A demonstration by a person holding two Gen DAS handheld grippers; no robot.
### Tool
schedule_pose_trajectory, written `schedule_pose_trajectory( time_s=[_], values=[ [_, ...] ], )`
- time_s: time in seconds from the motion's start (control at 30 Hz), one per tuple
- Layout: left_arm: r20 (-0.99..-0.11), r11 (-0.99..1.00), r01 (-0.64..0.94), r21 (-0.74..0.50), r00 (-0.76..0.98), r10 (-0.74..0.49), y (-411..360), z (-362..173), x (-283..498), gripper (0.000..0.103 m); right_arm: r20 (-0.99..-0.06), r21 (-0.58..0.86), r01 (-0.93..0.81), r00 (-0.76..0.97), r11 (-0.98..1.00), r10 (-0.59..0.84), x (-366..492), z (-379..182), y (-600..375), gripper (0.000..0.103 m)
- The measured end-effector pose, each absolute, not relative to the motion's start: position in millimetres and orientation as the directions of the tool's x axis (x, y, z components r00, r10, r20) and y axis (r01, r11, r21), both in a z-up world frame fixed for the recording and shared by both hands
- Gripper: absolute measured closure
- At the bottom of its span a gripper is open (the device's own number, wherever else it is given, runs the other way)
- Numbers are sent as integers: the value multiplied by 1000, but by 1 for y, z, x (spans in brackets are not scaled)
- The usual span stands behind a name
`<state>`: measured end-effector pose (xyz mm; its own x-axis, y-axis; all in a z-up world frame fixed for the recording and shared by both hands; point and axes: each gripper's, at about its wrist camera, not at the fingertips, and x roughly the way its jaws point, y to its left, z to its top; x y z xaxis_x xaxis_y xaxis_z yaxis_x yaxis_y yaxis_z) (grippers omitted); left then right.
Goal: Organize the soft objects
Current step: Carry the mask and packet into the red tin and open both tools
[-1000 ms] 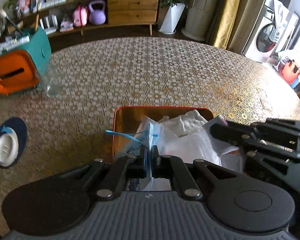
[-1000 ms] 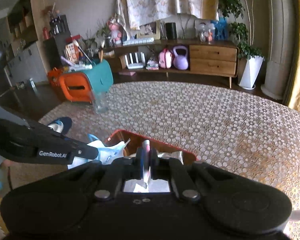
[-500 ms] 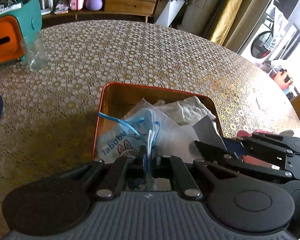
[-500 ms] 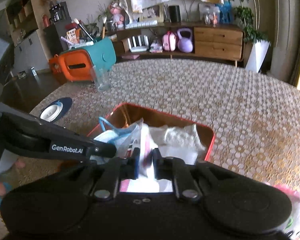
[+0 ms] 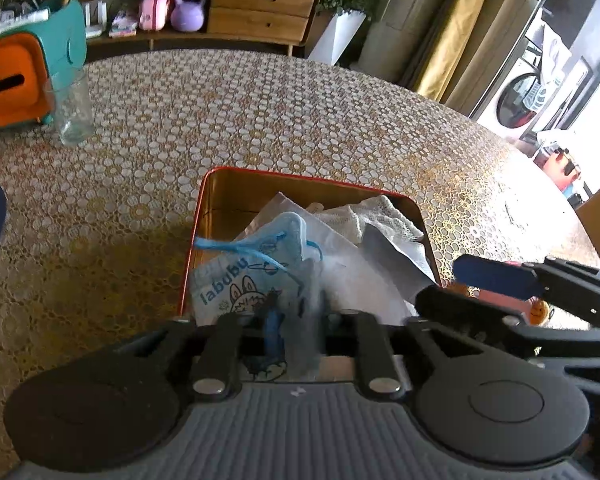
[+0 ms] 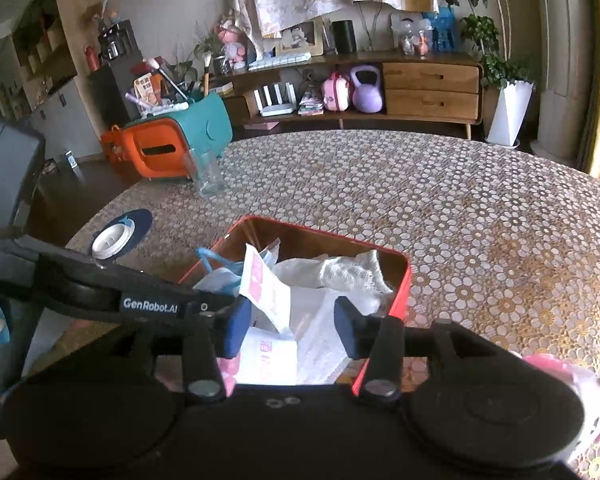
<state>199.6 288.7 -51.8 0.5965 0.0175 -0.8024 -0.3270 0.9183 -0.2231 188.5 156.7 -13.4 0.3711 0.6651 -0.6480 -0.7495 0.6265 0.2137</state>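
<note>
1. Over the red tin on the lace-covered counter, I hold my left tool and my right tool, both tilted down toward its contents.
2. My left tool's jaws are opening. A second ago they pinched the blue-printed packet tightly; now it sits loosely between them, blurred, and seems to be slipping free.
3. My right tool's jaws are opening too, and stand moderately wide. The pink-and-white packet they held a moment ago stands upright between the pads without being pressed.
4. Both packets now rest inside the tin, on top of a white cloth and other pale wrappers.
5. I judge this to be the release: the two soft items are delivered, and the grip is no longer needed.
6. Beside the tin, near my right tool, a pink soft item lies on the counter, likely still to be sorted.
7. Farther off stand a clear glass and an orange-and-teal box, well apart from the tin.
</note>
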Motion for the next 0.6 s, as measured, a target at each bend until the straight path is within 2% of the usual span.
schedule_pose_trajectory(
  time_s=[0.03, 0.07, 0.2, 0.5, 0.6],
  values=[
    [-799, 921, -326, -212, 601, 28, 287, -50, 198, 48, -646, 216, -746, 374, 630, 665, 188, -12, 154, 57],
    [-792, 923, -324, -208, 609, 35, 285, -48, 196, 33, -643, 220, -745, 375, 630, 668, 187, -10, 152, 57],
    [-773, 929, -320, -186, 632, 63, 279, -39, 187, 32, -629, 211, -741, 396, 637, 669, 182, -2, 143, 45],
    [-691, 954, -286, -91, 708, 147, 248, -2, 149, 32, -568, 244, -739, 416, 628, 710, 159, 24, 107, 29],
    [-656, 962, -267, -54, 736, 167, 232, 10, 133, 25, -541, 237, -742, 435, 627, 719, 147, 32, 90, 23]
  ],
)
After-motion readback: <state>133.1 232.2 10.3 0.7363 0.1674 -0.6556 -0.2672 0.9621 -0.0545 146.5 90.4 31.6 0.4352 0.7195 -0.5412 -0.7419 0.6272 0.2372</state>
